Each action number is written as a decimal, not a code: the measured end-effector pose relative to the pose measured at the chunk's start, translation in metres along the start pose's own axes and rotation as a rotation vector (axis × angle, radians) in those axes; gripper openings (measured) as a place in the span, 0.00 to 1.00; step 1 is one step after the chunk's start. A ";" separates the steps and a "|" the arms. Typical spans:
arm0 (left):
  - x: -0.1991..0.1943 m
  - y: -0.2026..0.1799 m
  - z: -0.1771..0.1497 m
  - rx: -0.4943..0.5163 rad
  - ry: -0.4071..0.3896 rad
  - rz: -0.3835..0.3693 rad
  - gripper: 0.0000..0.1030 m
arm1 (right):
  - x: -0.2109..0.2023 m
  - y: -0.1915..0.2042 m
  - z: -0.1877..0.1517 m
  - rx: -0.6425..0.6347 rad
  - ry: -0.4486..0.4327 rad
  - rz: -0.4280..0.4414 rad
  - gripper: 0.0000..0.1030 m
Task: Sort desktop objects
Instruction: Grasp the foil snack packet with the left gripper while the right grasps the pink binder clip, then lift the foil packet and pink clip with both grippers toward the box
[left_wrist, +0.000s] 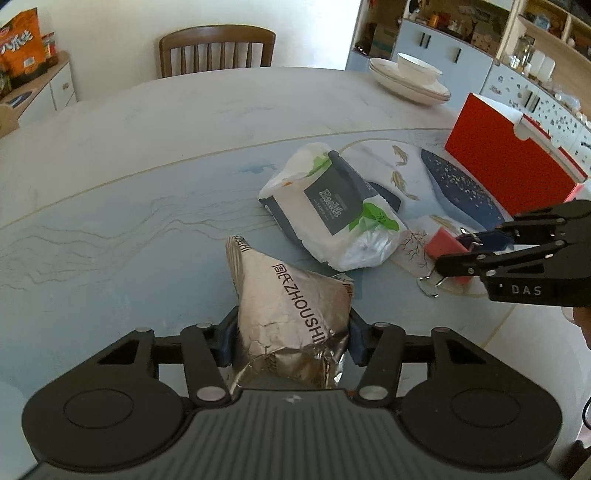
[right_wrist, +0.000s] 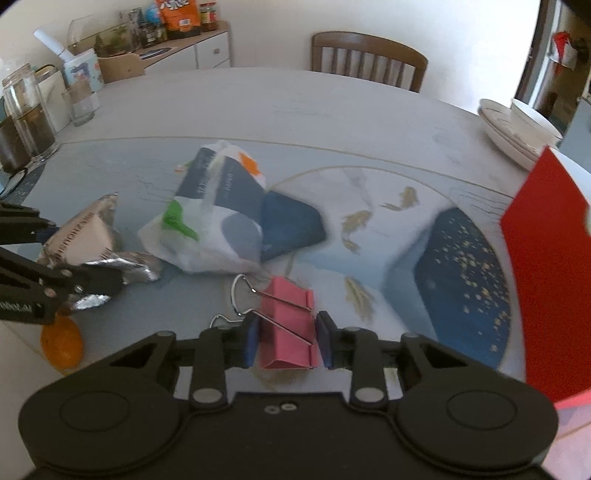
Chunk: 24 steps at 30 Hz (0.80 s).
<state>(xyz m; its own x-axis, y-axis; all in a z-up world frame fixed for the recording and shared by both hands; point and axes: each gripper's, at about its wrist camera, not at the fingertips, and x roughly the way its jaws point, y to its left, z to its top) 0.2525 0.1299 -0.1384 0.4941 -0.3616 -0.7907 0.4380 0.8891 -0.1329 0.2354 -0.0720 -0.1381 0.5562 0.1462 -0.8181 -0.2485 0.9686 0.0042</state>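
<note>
Left wrist view: left gripper (left_wrist: 291, 338) fingers clamp the silver foil packet (left_wrist: 291, 314) low over the table (left_wrist: 147, 147).
Right gripper (right_wrist: 286, 341) fingers close on the pink binder clip (right_wrist: 288, 325), just in front of the bagged tissue pack (right_wrist: 210, 218); a red box (right_wrist: 546, 266) stands to the right.
</note>
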 end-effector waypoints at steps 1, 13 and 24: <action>-0.001 0.001 -0.001 -0.010 0.000 -0.003 0.52 | -0.002 -0.003 -0.001 0.009 0.000 -0.002 0.30; -0.030 0.003 -0.002 -0.109 -0.040 -0.025 0.52 | -0.032 -0.037 -0.015 0.121 -0.028 -0.028 0.30; -0.059 -0.012 0.001 -0.138 -0.077 -0.023 0.52 | -0.065 -0.048 -0.017 0.136 -0.063 -0.019 0.30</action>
<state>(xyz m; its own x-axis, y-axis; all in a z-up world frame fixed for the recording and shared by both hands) 0.2190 0.1402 -0.0898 0.5433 -0.3980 -0.7393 0.3453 0.9085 -0.2354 0.1972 -0.1321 -0.0948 0.6093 0.1362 -0.7812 -0.1304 0.9889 0.0707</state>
